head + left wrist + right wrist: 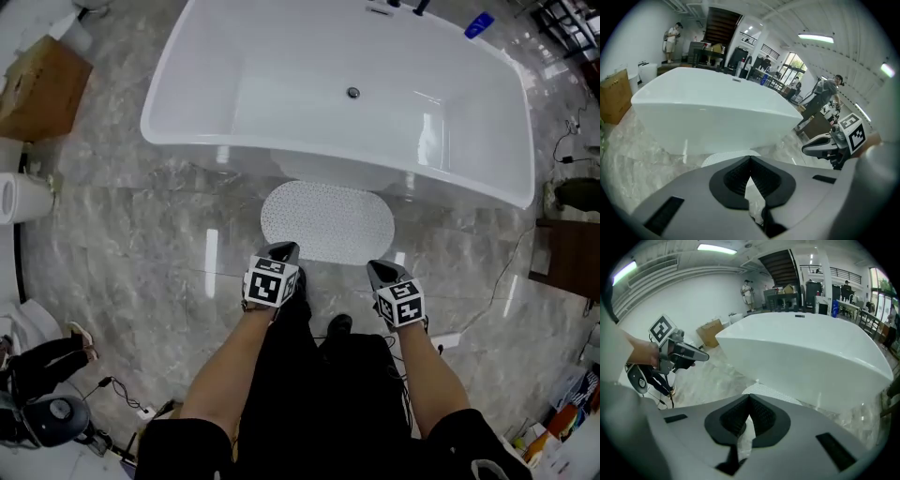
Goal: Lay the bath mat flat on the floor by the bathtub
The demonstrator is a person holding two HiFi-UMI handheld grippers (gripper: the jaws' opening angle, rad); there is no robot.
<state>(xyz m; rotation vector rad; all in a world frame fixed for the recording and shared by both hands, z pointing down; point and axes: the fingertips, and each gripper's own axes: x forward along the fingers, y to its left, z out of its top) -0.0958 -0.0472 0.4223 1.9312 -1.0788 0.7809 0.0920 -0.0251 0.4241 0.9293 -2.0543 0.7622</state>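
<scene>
The white oval bath mat (pixel 326 221) lies flat on the marble floor, its far edge against the foot of the white bathtub (pixel 281 142). Both grippers hang high above the floor on the near side of the mat, apart from it. My left gripper (pixel 281 251) is shut with nothing in it, and so is my right gripper (pixel 382 272). In the left gripper view the shut jaws (pixel 750 160) point down at the mat (pixel 725 157), with the right gripper (pixel 812 149) off to the side. The right gripper view shows its jaws (pixel 750 398) shut above the mat (pixel 774 393).
A cardboard box (pixel 42 89) stands at the far left, with a white cylinder (pixel 23 199) nearer. Cables (pixel 122 394) run over the floor at lower left. A brown cabinet (pixel 567 258) stands right of the tub. A blue bottle (pixel 479 24) sits on the tub's far rim. People stand in the background (pixel 671 37).
</scene>
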